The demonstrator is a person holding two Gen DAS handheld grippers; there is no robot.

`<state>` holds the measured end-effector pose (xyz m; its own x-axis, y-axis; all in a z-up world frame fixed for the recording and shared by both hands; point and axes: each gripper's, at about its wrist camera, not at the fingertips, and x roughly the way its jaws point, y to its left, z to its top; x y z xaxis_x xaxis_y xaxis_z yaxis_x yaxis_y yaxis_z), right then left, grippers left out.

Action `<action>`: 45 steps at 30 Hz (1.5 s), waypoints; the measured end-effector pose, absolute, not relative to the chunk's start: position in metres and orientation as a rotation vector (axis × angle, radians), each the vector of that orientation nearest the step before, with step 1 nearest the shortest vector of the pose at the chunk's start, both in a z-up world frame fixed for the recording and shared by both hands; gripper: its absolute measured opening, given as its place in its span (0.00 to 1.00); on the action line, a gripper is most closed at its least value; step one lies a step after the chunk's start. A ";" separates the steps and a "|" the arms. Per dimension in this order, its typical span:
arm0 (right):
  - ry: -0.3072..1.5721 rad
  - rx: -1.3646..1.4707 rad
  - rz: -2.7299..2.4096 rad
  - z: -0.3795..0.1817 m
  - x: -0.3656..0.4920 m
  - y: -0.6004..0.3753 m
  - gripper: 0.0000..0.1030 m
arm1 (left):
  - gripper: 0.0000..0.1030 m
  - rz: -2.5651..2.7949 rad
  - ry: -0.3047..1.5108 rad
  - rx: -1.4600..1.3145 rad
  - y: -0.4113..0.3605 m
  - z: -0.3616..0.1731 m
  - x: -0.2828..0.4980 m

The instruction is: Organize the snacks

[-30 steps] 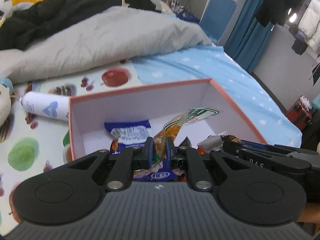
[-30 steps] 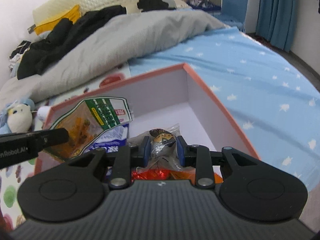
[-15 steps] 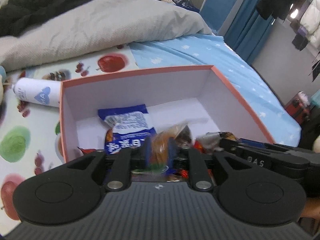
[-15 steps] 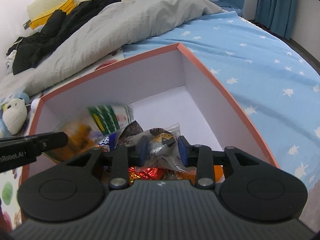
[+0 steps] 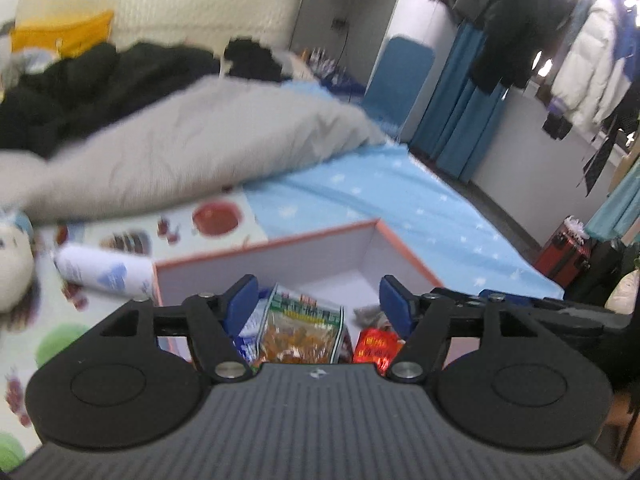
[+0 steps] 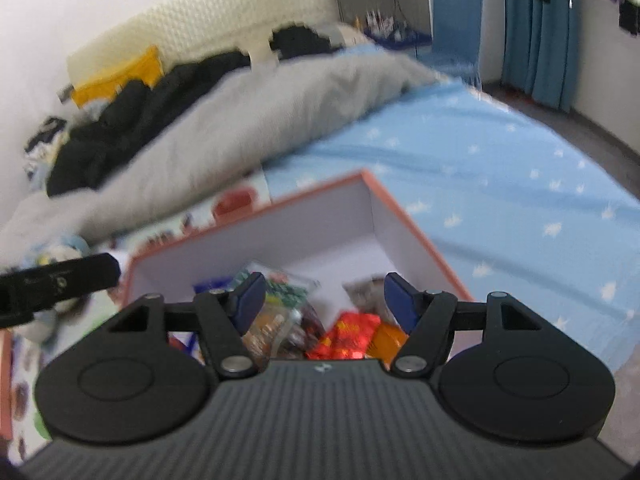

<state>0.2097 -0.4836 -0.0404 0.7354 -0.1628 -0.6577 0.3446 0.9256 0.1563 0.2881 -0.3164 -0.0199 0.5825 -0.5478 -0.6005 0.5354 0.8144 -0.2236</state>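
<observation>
An orange-rimmed box (image 5: 404, 252) with white walls lies on the bed; it also shows in the right wrist view (image 6: 416, 224). Inside lie a clear green-topped snack bag (image 5: 304, 324), a blue packet (image 5: 250, 332) and a red packet (image 5: 376, 346). My left gripper (image 5: 318, 304) is open and empty above the box's near side. My right gripper (image 6: 324, 300) is open and empty above the red packet (image 6: 352, 334) and a grey-brown packet (image 6: 366, 290). The green-topped bag (image 6: 280, 304) lies under its left finger.
A white bottle (image 5: 104, 272) lies left of the box on a fruit-print mat (image 5: 60, 340). A grey duvet (image 5: 192, 152) and dark clothes (image 5: 92, 88) lie behind. A plush toy (image 5: 12, 264) lies at the left. The blue starred sheet (image 6: 520, 184) stretches right.
Both grippers have opened and let go of their snack bags, which now lie in the box. Both grippers have lifted and tilted up from the box.
</observation>
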 end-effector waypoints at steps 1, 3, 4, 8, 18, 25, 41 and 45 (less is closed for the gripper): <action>0.667 0.272 -0.282 -0.029 0.204 -0.480 0.66 | 0.73 -0.639 0.683 -0.015 -0.312 -0.010 0.283; 0.631 0.269 -0.282 -0.010 0.193 -0.475 0.66 | 0.74 -0.651 0.641 0.007 -0.305 0.009 0.270; 0.610 0.271 -0.282 0.001 0.188 -0.471 0.66 | 0.76 -0.654 0.624 0.013 -0.301 0.016 0.264; 0.544 0.261 -0.289 0.032 0.164 -0.455 0.66 | 0.90 -0.668 0.571 0.021 -0.285 0.043 0.240; 0.461 0.222 -0.295 0.070 0.104 -0.414 0.66 | 0.95 -0.699 0.469 0.061 -0.238 0.083 0.172; 0.441 0.199 -0.288 0.070 0.066 -0.383 0.66 | 0.95 -0.681 0.464 0.046 -0.202 0.080 0.136; 0.483 0.227 -0.313 0.019 0.023 -0.355 0.66 | 0.95 -0.639 0.526 0.003 -0.155 0.039 0.100; 0.488 0.240 -0.317 0.009 0.022 -0.353 0.66 | 0.95 -0.644 0.545 0.004 -0.154 0.028 0.097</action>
<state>0.0219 -0.3532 0.0087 0.8362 -0.2401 -0.4930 0.3531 0.9236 0.1492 0.0974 -0.1537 0.0285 0.6647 -0.5689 -0.4843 0.5711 0.8048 -0.1618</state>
